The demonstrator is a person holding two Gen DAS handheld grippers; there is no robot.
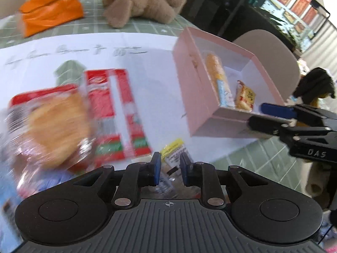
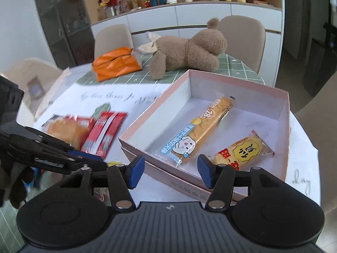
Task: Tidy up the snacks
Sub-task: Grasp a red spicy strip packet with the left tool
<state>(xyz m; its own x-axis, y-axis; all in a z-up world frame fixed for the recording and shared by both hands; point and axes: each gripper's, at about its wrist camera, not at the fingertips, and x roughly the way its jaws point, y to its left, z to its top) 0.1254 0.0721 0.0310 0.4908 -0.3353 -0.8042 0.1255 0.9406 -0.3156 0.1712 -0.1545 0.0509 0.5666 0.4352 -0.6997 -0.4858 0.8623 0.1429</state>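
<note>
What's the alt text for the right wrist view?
Right gripper, jaws open and empty, hovers at the near edge of a pink box holding a long biscuit pack and a yellow snack pack. More red snack packs lie left; the left gripper enters there.

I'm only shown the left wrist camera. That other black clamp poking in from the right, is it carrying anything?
Observer: No. Its own camera shows the right gripper open, with nothing between its fingers.
Operator: What is it pointing at?
Observer: At the near end of the long snack bar lying in the pink box.
Operator: My picture cuts off the teddy. Is it whole?
Observer: Yes. The teddy bear lies on its side beyond the box, its head towards the right.
</note>
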